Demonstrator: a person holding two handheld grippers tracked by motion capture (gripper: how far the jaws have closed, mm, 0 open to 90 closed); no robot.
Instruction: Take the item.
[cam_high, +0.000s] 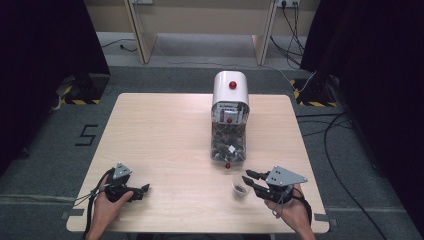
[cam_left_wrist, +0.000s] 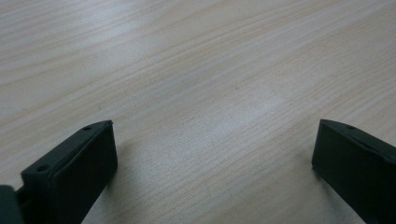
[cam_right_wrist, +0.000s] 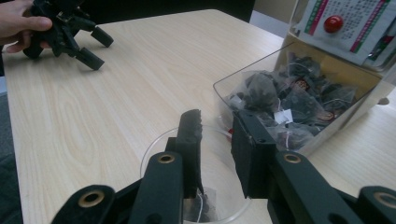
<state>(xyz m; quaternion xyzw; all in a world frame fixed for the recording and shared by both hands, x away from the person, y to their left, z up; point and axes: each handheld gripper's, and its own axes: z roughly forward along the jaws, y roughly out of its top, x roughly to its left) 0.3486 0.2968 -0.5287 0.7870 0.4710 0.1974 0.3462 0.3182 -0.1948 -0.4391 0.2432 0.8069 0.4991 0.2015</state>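
Right gripper view: teabag (cam_right_wrist: 201, 205) in cup (cam_right_wrist: 154, 151) | right tool (cam_right_wrist: 217, 135) narrowly parted, empty | left tool (cam_left_wrist: 212, 154) wide, empty

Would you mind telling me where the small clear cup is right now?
In the high view, the small clear cup stands near the table's front edge, right of centre, just in front of the tea-bag dispenser and beside the right gripper.
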